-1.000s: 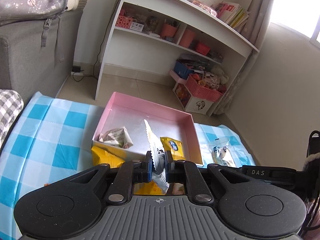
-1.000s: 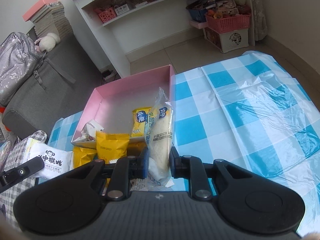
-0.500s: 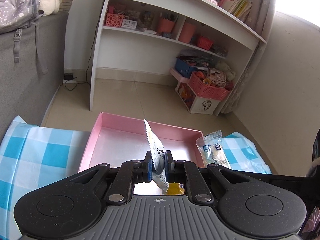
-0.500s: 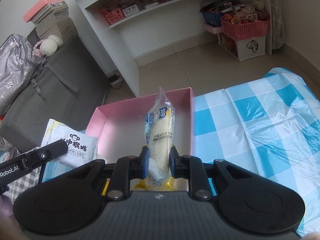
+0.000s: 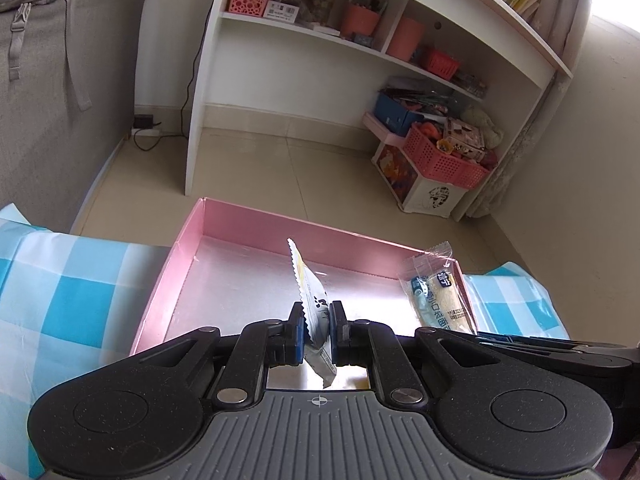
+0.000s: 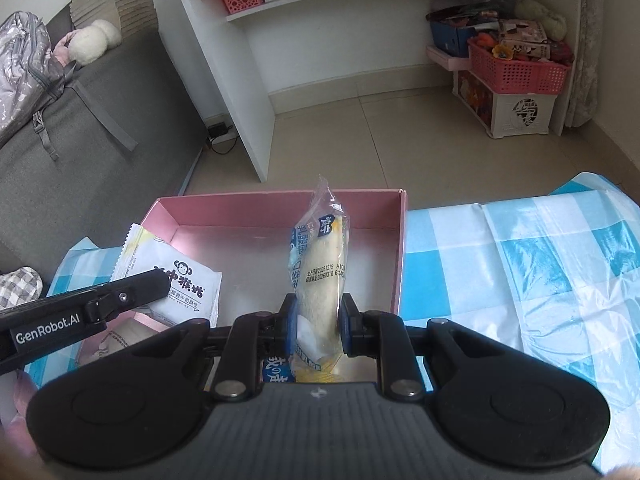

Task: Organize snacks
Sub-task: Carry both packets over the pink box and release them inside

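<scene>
Left gripper [image 5: 316, 330] clamped on a flat white snack packet [image 5: 314, 304], held edge-on with its serrated seal pointing up and forward, over the near half of the pink box [image 5: 180, 264]. Seen from the right wrist view, the same white snack packet [image 6: 176, 280] broad and matte, printed with a monkey face, hanging over the box's left wall. Right gripper [image 6: 318, 328] closed on a bread roll pack [image 6: 320, 276]: clear crinkly film around a pale, soft, elongated bun, standing upright above the box's near right part, close to the right wall. From the left wrist view, bread roll pack [image 5: 438, 296] just beside the box's right wall. Pink box [image 6: 400, 248] rectangular, shallow, thin cardboard walls, glossy silvery floor, mostly bare toward the far wall and far corners. Under the right gripper, a yellow-and-blue wrapper [image 6: 308, 374] partly visible through the gap between the fingers; beneath the left gripper's arm, a crumpled pale wrapper [image 6: 120, 332], exact spot hard to tell. Blue-and-white checked tablecloth [image 6: 520, 264] smooth, plasticky, with shiny creases, spreading wide and bare to the right of the box; a narrower strip of tablecloth [image 5: 72, 280] left of it. Box's far wall near the table's far edge, tiled floor [image 5: 260, 168] beyond. White shelf unit [image 5: 304, 80] and red plastic basket [image 6: 516, 68] well apart.
</scene>
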`<state>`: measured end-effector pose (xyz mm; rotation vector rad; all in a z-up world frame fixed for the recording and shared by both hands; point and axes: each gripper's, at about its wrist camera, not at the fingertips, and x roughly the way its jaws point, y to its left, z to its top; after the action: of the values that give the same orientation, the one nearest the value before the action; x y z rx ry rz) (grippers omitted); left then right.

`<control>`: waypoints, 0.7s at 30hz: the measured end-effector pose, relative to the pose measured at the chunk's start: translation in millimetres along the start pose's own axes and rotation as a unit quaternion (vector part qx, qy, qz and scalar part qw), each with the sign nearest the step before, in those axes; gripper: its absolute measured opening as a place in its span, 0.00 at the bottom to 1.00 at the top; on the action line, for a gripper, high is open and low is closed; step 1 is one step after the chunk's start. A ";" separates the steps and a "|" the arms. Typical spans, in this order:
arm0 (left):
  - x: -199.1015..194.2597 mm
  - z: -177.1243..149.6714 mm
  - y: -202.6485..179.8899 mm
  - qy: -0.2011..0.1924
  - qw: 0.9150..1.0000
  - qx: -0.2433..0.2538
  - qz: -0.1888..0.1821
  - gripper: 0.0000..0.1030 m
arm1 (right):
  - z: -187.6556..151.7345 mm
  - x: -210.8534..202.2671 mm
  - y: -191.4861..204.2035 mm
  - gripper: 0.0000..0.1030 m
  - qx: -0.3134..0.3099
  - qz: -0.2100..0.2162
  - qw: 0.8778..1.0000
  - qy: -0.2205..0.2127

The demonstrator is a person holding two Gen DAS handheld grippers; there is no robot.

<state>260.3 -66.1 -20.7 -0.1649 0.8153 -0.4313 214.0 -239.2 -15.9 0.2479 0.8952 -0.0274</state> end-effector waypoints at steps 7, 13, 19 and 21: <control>3.3 0.7 -1.0 -0.013 1.000 0.016 0.024 0.15 | 0.3 -2.1 8.8 0.25 -0.017 -0.020 1.000 -0.010; -5.7 1.0 -8.0 -0.021 0.998 0.042 0.034 0.53 | -1.3 -15.9 10.0 0.46 -0.014 -0.021 0.999 -0.026; -22.2 3.3 -19.6 -0.025 0.997 0.064 0.029 0.68 | 3.5 -33.7 7.6 0.61 -0.014 -0.019 0.999 -0.040; -29.5 3.2 -23.2 -0.027 0.997 0.069 0.026 0.74 | 4.8 -40.1 5.5 0.64 -0.014 -0.019 0.999 -0.045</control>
<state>237.7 -74.2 8.2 -0.0266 0.7325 -0.4299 193.2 -238.2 19.1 0.2011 0.8109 -0.0609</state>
